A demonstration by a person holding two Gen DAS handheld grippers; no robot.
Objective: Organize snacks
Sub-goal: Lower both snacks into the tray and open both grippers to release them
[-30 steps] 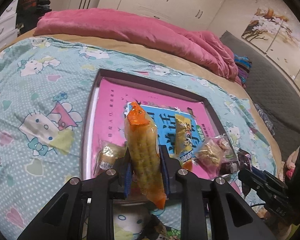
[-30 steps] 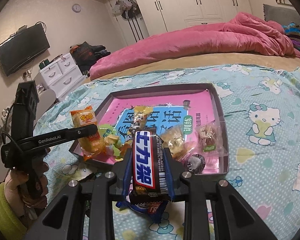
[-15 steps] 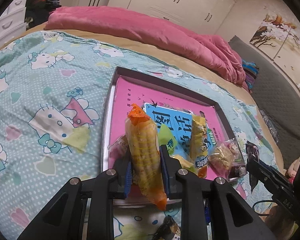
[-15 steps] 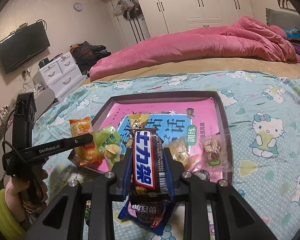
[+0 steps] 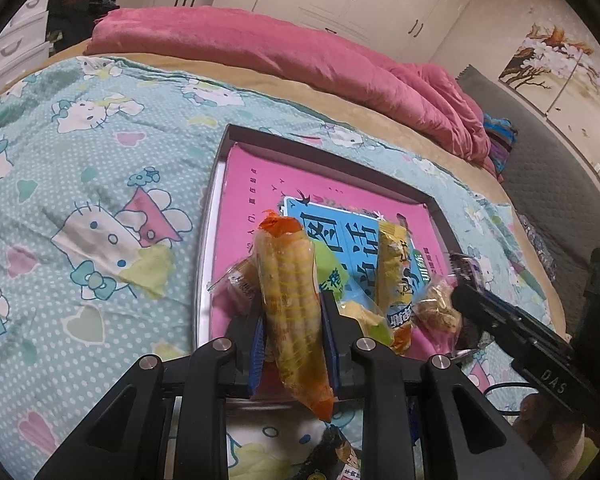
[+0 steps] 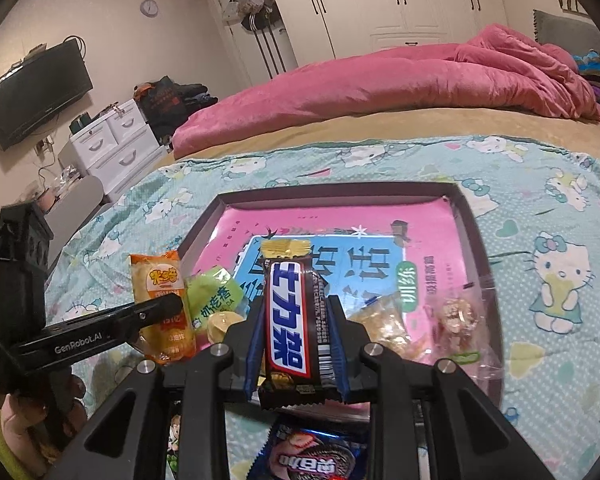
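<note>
The work surface is a bed (image 5: 100,184) under a cartoon-print sheet. Left gripper (image 5: 292,324) clamps a corn snack (image 5: 288,292); right gripper (image 6: 296,332) clamps a chocolate bar (image 6: 290,316). Both hang over the tray's (image 6: 476,240) near edge. Lower each over bare tray floor beyond the loose snacks before releasing.

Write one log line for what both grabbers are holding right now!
left gripper: jaws shut on corn snack | right gripper: jaws shut on chocolate bar | both over tray on bed
</note>
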